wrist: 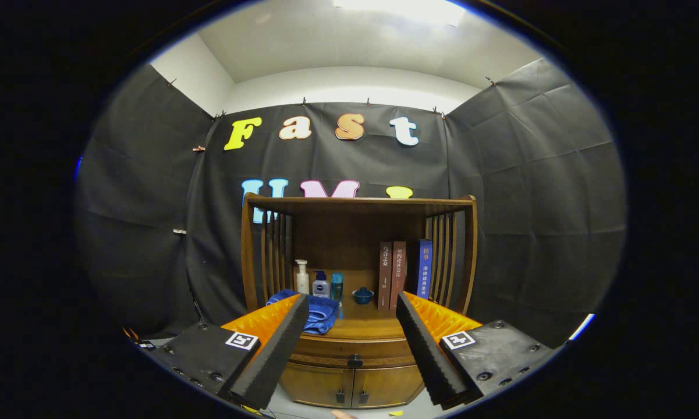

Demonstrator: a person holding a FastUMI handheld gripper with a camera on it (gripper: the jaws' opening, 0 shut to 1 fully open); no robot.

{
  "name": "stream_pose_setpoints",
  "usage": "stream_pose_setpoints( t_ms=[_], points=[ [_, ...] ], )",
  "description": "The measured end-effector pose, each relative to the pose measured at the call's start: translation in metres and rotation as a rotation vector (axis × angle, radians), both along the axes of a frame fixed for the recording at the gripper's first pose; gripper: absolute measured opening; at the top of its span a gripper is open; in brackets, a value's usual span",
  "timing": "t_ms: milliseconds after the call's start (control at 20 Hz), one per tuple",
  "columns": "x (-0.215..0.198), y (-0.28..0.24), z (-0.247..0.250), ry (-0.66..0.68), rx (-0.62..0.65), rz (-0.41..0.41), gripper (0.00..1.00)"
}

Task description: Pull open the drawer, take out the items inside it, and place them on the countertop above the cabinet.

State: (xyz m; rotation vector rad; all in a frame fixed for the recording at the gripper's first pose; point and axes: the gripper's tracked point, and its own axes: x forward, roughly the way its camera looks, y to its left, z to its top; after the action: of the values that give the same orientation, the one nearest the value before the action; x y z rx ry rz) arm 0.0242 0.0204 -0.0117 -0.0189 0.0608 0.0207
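The cabinet (355,349) is warm brown wood with a black drawer knob (355,361). A blue towel (319,312) lies left; two brown books (391,274) and one blue book (424,269) stand right.

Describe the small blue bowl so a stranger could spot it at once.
Start at the wooden cabinet beyond the open tool. On its countertop, the bowl sits between the bottles and the upright books. It is the only low, round, dark-blue dish.
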Motion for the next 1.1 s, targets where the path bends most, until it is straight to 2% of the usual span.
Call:
stream_pose_setpoints(
  t_ms=[550,1100],
  points=[
    [0.029,-0.004,-0.040,0.074,0.007,0.002,0.99],
    [0.073,-0.007,-0.136,0.192,0.057,0.005,0.99]
  ],
)
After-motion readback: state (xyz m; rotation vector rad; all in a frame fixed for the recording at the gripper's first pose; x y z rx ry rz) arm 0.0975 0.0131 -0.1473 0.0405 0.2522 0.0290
